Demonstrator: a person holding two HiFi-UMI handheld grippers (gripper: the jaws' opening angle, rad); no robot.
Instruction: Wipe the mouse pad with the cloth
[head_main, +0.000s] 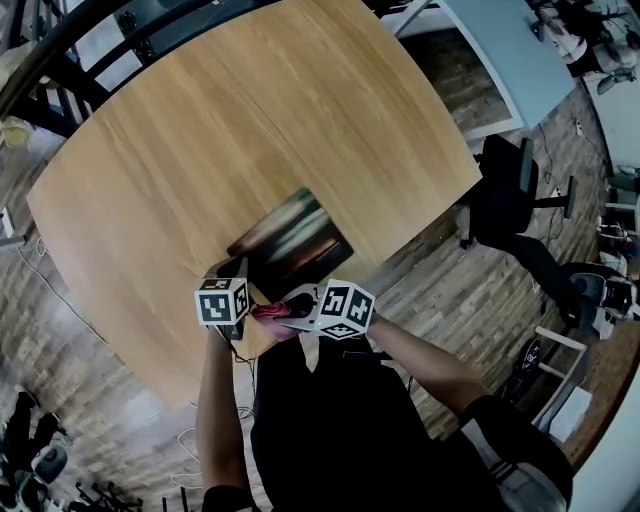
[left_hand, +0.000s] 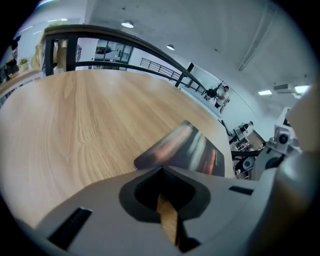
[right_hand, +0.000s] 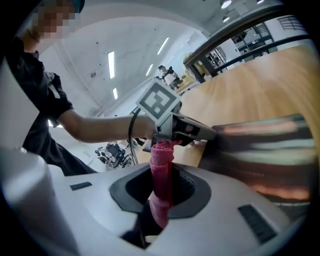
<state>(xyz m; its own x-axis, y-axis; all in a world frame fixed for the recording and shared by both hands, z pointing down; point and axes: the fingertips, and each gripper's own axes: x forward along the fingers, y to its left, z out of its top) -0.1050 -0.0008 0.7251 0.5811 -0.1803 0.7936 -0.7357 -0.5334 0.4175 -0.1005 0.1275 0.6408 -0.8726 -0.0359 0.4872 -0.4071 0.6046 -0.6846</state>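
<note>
Mostly blurred mouse pad (head_main: 290, 243), right gripper (right_hand: 161, 175) pinching cloth (right_hand: 161, 150)

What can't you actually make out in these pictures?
- Mouse pad print: smeared by blur, head and right gripper views.
- Mouse pad's near corner: covered by the left claw, left gripper view; pinched or not, unclear.
- Cloth: mostly buried in the right claw, right gripper view; size unknown.

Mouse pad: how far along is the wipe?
Done: the cloth is picked up, and the right gripper is shut on it. In hand: the cloth is held at the near edge of the mouse pad; whether it touches the pad can't be told. The left gripper is shut and empty, by the pad's corner. Left: the wipe itself, since nothing shows any of the pad wiped.
</note>
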